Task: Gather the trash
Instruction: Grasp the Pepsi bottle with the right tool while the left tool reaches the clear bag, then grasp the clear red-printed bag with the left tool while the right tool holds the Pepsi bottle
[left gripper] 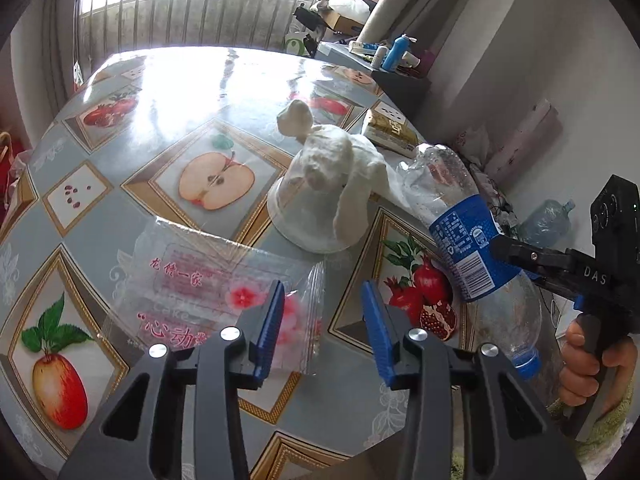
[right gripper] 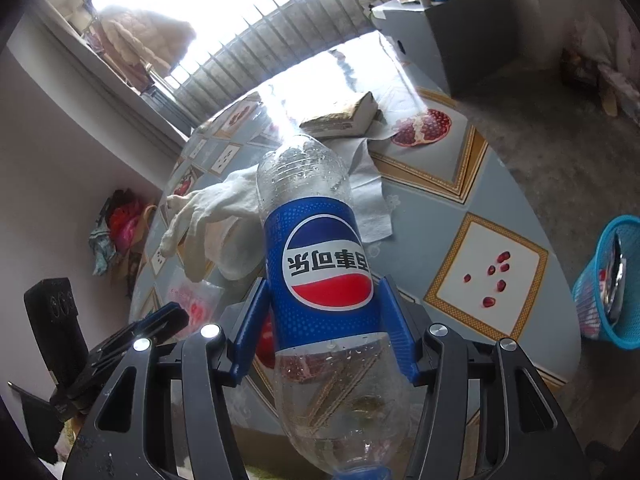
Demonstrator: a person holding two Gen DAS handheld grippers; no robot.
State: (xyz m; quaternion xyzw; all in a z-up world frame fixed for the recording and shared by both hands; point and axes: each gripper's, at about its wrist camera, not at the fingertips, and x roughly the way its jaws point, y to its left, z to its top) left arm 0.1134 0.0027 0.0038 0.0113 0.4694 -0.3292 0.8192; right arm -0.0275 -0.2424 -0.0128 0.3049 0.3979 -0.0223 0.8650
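Gripping an empty Pepsi bottle (right gripper: 320, 264) by its blue label, my right gripper (right gripper: 324, 328) holds it cap-end toward the camera, above the edge of a round table (right gripper: 424, 216) covered in a fruit-print cloth. Both blue pads press the label's sides. My left gripper (left gripper: 322, 332) hangs over the table with its jaws parted and nothing between them, its tips above a clear plastic wrapper (left gripper: 216, 284) printed with red characters that lies flat on the cloth. Just beyond the wrapper stands an upturned clear plastic cup (left gripper: 304, 216) with a crumpled white tissue (left gripper: 340, 168) draped over it; a second wad of tissue (left gripper: 296, 118) lies behind. A yellow-edged packet (left gripper: 390, 130) rests farther back near the table's rim. A blue mesh basket (right gripper: 612, 280) stands on the floor beside the table, seen from the right wrist. My hand (left gripper: 592, 364) grips the right tool's handle.
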